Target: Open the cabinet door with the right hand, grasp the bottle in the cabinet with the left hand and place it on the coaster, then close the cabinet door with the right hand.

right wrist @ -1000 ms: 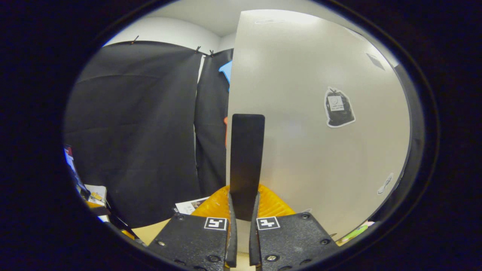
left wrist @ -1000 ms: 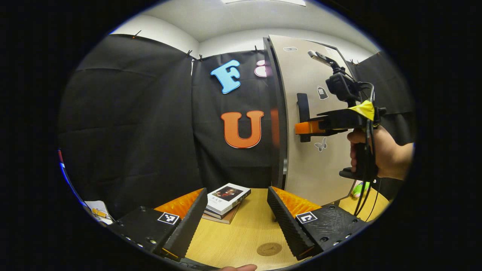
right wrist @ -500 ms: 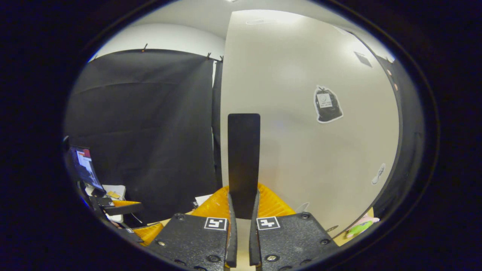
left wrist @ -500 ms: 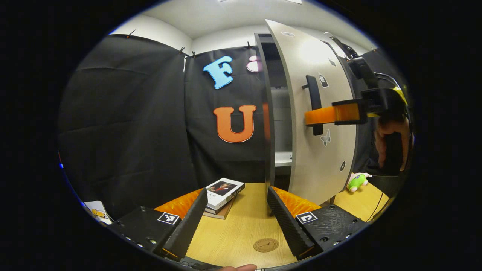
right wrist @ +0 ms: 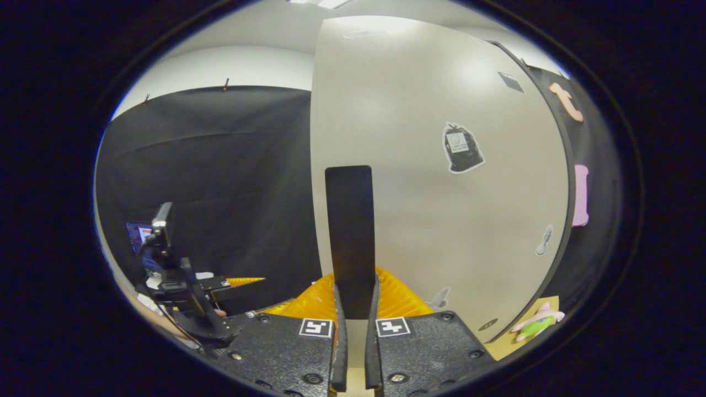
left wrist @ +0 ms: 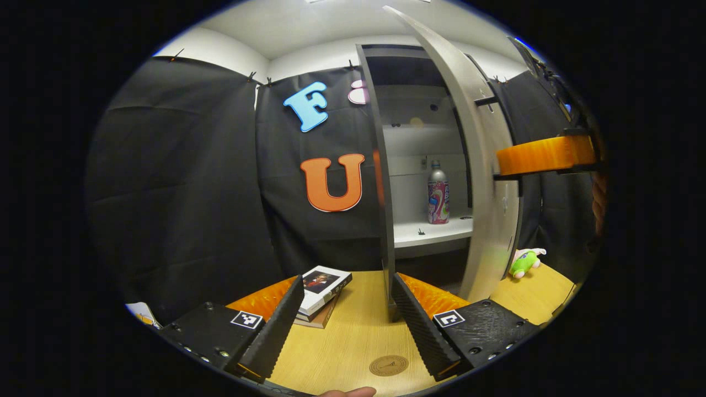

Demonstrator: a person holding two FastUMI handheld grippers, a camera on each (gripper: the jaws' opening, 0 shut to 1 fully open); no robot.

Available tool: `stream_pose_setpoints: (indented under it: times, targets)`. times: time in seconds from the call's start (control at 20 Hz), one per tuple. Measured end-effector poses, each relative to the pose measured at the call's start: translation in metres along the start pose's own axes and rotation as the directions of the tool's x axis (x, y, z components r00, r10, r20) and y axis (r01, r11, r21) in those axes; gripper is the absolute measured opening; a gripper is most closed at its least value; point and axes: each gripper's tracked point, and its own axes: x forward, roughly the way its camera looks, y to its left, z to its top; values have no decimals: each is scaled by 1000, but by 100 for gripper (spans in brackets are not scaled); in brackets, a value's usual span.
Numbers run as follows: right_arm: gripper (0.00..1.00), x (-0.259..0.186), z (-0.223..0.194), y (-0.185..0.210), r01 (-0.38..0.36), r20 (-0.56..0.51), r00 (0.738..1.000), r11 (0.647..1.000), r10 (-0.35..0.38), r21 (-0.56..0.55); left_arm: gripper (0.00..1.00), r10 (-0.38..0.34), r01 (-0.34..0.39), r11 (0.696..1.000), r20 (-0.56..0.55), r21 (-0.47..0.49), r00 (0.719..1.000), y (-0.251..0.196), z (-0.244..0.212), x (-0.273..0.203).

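Your worktop (left wrist: 353, 342) shows pale wood grain with a matt finish, and the round coaster (left wrist: 389, 365) on it looks like cork or card, dull and embossed. The cabinet door (right wrist: 436, 182) is a smooth, satin panel that catches soft glare near its top; its handle (right wrist: 349, 237) reads as matt black. The bottle (left wrist: 438, 193) has a glossy printed wrap and a metallic-looking upper part. The books (left wrist: 321, 286) carry glossy paper covers. The toy (left wrist: 523, 263) looks plush. Your left claw (left wrist: 346, 320) has ribbed, matt pads (left wrist: 416, 325).

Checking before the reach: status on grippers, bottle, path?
Right gripper shut on door handle; left gripper open above table. Bottle upright on cabinet shelf. Door open, nothing before bottle.
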Motion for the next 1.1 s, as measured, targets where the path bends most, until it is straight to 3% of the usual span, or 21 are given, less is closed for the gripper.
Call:
stream_pose_setpoints:
  times: [0.35,0.75,0.95,1.1]
  targets:
    - [16,-23,-3,-10,-8,-27,1000,1000,8,11,96,-65,64,998,-25,-21,998,-45,-2,46]
    - [16,-47,-5,-26,140,-51,989,989,-138,39,96,-214,214,976,-3,29,977,-156,19,100]
    - [16,-52,-5,-32,202,-32,979,976,-200,75,96,-258,255,965,51,53,965,-195,47,133]
    - [18,-57,-6,-36,235,-27,972,968,-233,84,96,-251,245,967,83,71,965,-208,67,161]
